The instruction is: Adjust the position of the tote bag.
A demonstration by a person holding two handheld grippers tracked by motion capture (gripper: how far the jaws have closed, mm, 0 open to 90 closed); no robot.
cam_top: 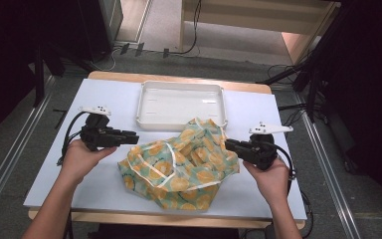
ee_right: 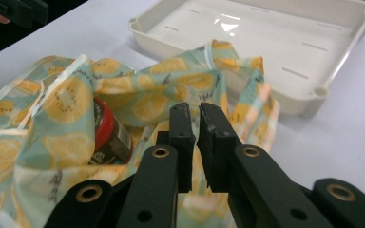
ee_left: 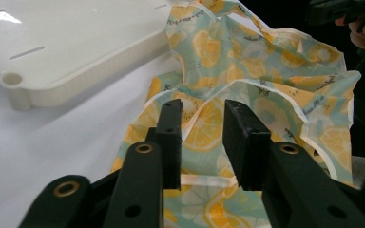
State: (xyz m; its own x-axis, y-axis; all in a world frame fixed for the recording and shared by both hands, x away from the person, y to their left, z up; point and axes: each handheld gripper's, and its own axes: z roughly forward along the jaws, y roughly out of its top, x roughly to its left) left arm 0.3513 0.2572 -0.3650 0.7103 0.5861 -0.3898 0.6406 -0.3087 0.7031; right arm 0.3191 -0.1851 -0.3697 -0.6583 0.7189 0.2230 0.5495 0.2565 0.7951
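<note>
1. Lemon-print bag (cam_top: pixel 179 167) lies crumpled on the white table (cam_top: pixel 104 89), near-centre, its far edge touching the near rim of the white tray (cam_top: pixel 180 102). The tray holds nothing.
2. Left gripper (cam_top: pixel 129 136) sits just left of the bag, level, pointing right at it. In the left gripper view its jaws stand apart with a clear gap; the cloth lies beyond and below the tips, not pinched — likely lined up on the white-trimmed edge (ee_left: pixel 204 107) for a grab.
3. Right gripper (cam_top: pixel 231 145) sits at the bag's right edge, pointing left. In the right gripper view the jaws are nearly together, a thin slit between them; whether a fold of cloth is caught in that slit I cannot tell.
4. A red-lidded jar (ee_right: pixel 109 137) shows inside the bag's mouth, lying tilted, half-covered by fabric.
5. Judgement: a gripper on each side suits spreading the opening — probably to free the jar, the tray waiting just beyond.
</note>
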